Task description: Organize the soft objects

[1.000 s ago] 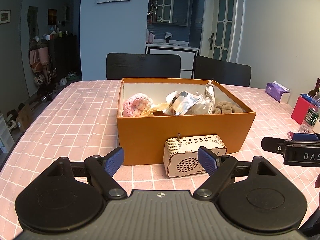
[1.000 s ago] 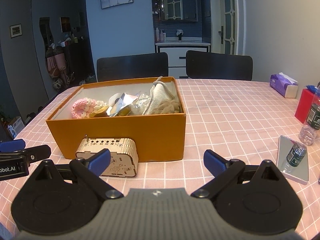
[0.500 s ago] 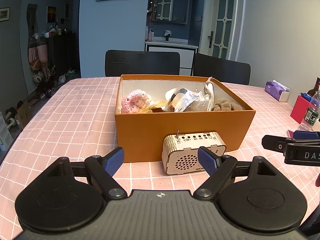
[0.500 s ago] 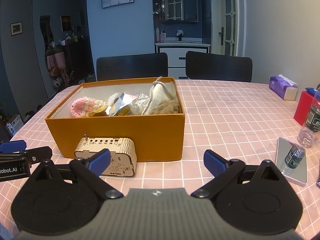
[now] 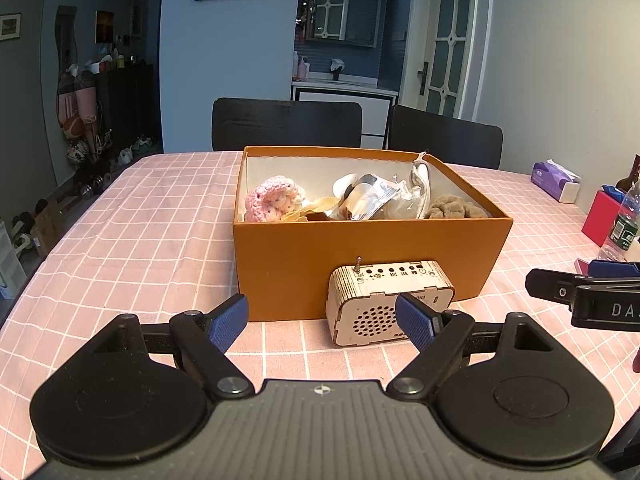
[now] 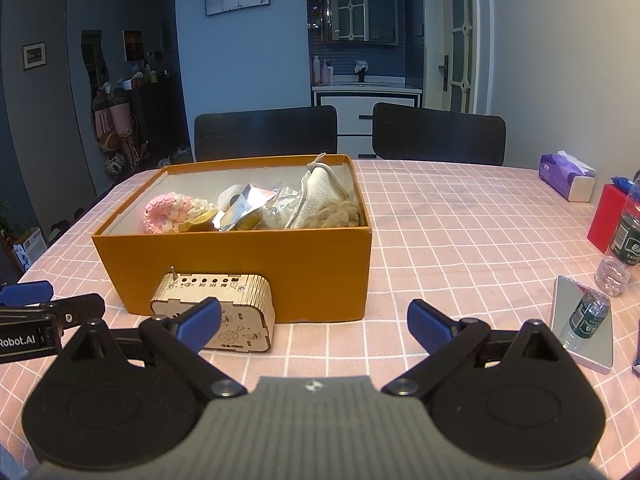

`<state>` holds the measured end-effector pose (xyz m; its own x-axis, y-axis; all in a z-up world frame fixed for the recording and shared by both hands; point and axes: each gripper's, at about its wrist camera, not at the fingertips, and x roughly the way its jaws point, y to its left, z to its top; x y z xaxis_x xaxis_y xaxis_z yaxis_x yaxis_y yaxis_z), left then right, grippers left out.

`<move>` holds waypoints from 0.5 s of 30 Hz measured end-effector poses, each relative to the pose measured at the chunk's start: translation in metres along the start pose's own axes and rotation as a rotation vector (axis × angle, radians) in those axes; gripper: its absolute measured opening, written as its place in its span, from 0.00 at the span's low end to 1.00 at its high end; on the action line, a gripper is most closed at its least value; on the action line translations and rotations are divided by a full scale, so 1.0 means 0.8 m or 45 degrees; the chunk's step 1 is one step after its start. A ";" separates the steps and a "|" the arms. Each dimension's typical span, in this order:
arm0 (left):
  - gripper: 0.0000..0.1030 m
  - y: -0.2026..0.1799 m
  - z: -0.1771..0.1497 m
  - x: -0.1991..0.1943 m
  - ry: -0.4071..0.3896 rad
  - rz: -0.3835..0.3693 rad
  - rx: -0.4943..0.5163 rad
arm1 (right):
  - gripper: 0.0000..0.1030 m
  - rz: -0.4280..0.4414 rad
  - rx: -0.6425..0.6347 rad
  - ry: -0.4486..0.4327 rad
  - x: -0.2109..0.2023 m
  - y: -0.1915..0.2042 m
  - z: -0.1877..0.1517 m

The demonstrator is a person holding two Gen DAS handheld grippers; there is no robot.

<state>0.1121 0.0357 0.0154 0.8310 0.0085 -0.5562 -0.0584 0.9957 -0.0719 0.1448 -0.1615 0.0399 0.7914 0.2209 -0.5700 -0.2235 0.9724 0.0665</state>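
i hold my left gripper [image 5: 322,322] and right gripper [image 6: 314,322] spread wide and empty above the pink checked tablecloth [image 6: 460,232], a wooden radio [image 5: 390,302] blocking the orange box [image 6: 240,268] containing the pink crochet piece [image 5: 272,202], foil packet [image 5: 370,200] and brown plush [image 5: 454,208].

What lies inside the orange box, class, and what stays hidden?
Inside the orange box: a pink crochet piece, crinkled silver packets, a white fabric item and a tan plush. The heap and front wall hide the box floor and anything beneath.
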 end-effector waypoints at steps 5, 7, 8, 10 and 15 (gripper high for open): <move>0.95 0.002 -0.003 -0.001 0.002 0.001 -0.005 | 0.95 0.004 0.003 0.006 0.001 -0.001 -0.002; 0.95 0.002 -0.004 -0.001 0.002 0.002 -0.008 | 0.95 0.004 0.003 0.008 0.002 0.000 -0.003; 0.95 0.003 -0.004 -0.001 0.002 0.004 -0.007 | 0.95 0.004 0.003 0.007 0.002 0.000 -0.003; 0.95 0.002 -0.005 -0.002 0.002 0.005 -0.007 | 0.95 0.007 0.004 0.006 0.001 0.000 -0.003; 0.95 0.002 -0.005 -0.002 0.003 0.005 -0.005 | 0.95 0.014 0.005 0.008 0.002 -0.002 -0.004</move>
<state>0.1084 0.0368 0.0127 0.8295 0.0120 -0.5585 -0.0636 0.9953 -0.0730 0.1445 -0.1626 0.0360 0.7850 0.2314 -0.5747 -0.2302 0.9702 0.0761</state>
